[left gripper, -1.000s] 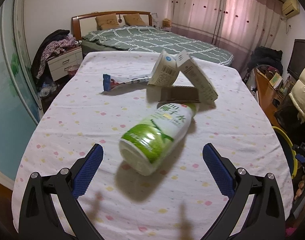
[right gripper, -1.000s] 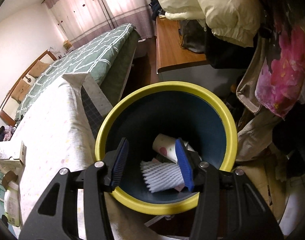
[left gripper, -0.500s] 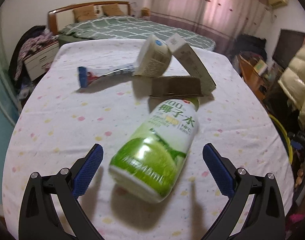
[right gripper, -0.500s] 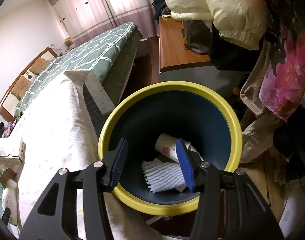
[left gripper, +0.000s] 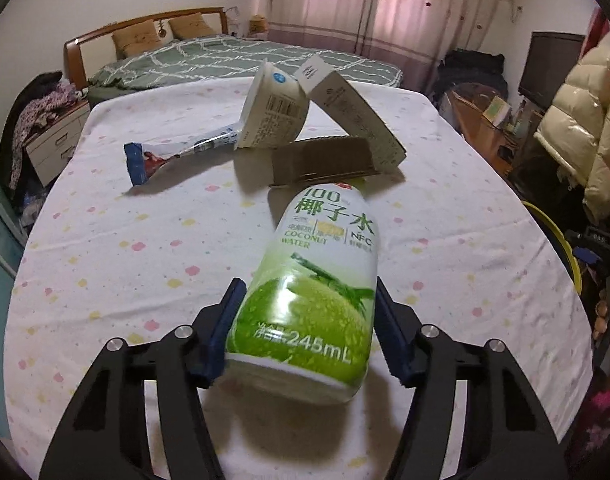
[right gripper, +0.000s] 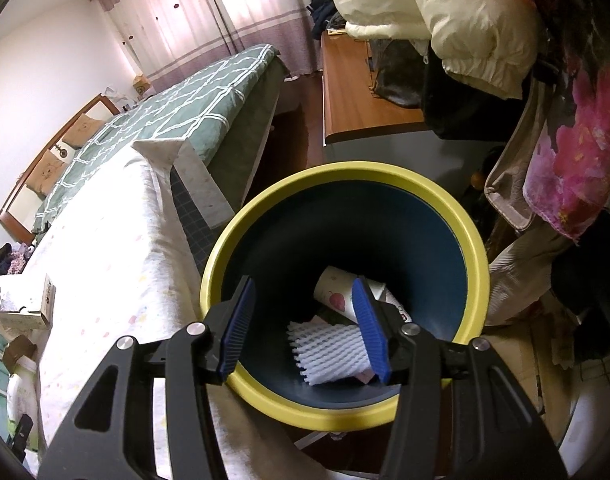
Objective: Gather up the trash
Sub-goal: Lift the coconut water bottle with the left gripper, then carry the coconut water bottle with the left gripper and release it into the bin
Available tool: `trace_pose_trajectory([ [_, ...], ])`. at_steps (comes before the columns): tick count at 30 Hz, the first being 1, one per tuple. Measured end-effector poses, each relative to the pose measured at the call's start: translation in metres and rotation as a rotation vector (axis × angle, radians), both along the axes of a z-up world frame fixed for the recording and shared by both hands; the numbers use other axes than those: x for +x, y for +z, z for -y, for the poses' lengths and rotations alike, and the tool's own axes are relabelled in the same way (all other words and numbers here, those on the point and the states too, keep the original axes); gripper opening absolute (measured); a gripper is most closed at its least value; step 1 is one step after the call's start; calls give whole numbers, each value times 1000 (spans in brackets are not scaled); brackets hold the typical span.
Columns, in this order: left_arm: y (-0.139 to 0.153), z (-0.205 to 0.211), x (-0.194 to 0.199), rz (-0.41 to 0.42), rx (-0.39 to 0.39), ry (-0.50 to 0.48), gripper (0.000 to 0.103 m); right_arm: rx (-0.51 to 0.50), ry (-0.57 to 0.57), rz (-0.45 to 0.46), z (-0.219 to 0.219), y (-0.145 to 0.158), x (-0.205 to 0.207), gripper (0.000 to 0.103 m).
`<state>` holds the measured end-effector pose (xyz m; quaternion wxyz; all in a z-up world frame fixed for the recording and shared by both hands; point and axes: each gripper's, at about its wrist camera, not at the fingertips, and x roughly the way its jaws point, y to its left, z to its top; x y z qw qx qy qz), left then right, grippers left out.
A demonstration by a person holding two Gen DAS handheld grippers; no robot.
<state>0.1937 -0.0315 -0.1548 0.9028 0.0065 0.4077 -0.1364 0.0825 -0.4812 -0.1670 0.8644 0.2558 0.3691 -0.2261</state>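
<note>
Bedroom counter under a speckled cloth; low in frame the left gripper (left gripper: pixel 305 334) is closing around a coconut water bottle (left gripper: pixel 313 300), smooth, light, likely slippery; grip mid-body

The coconut water bottle (left gripper: pixel 317 296) is white with a green label. Under it, the tablecloth (left gripper: pixel 117 248) is white with pink and yellow dots. The bin (right gripper: pixel 471 236) is dark blue inside with a yellow rim. The bed cover (left gripper: pixel 209 60) behind the tablecloth is green with white lines
</note>
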Motion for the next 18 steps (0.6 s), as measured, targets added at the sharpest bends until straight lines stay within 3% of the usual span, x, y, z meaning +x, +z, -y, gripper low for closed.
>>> trace_pose_trajectory([
  [5,14,2,-14,54,36,-20,55,-4,4,-3,-1,0,0,49],
  [11,56,-5,-29,138,57,-18,51,-6,6,-5,-2,1,1,48],
  [18,80,-8,-29,157,65,6,51,-4,8,-5,-2,1,2,49],
])
